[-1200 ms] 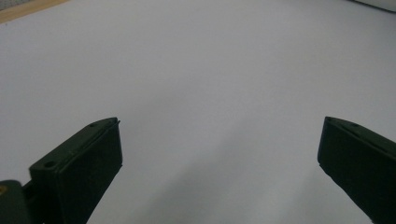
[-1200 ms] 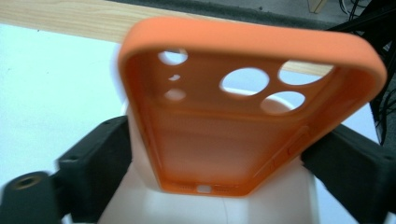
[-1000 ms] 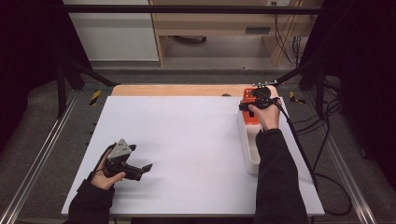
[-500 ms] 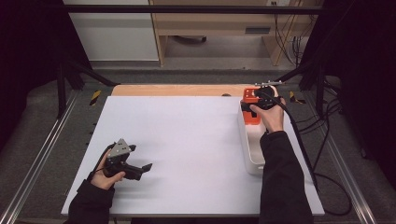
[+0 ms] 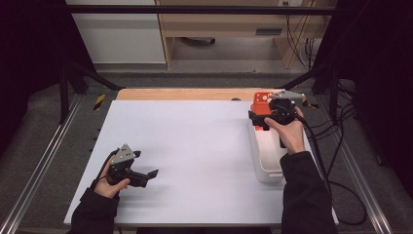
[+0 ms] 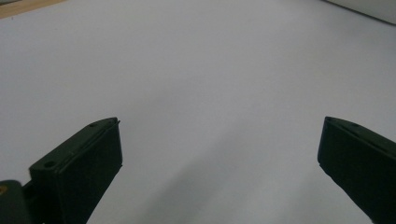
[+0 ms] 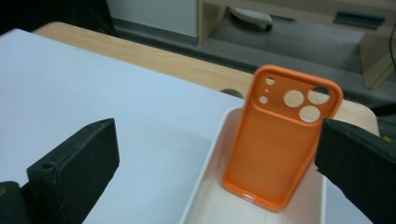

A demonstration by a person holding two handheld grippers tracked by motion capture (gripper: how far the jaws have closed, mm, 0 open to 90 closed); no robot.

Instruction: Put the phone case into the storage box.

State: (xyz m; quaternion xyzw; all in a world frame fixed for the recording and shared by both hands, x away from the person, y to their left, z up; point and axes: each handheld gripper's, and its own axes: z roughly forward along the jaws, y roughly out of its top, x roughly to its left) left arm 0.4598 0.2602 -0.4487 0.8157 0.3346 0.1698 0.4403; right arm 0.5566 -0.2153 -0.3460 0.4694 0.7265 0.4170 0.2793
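Approach step, judged from the pose: the right gripper (image 5: 271, 118) hovers at the far right of the table (image 5: 195, 146), jaws spread wide, facing an orange phone case (image 7: 280, 144) that leans upright in the far end of a white tray (image 7: 210, 186). Next — straddle the case's edges and close. The left gripper (image 5: 141, 175) rests near left, wide open — idle. No legible writing.

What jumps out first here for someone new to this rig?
The orange phone case grabs the eye: it stands tilted against the far end of the white tray at the table's right edge, camera cutouts up. The right claw hangs open just before it, jaws wide apart, touching nothing. The left claw sits open too, low over the bare white table at the near left.
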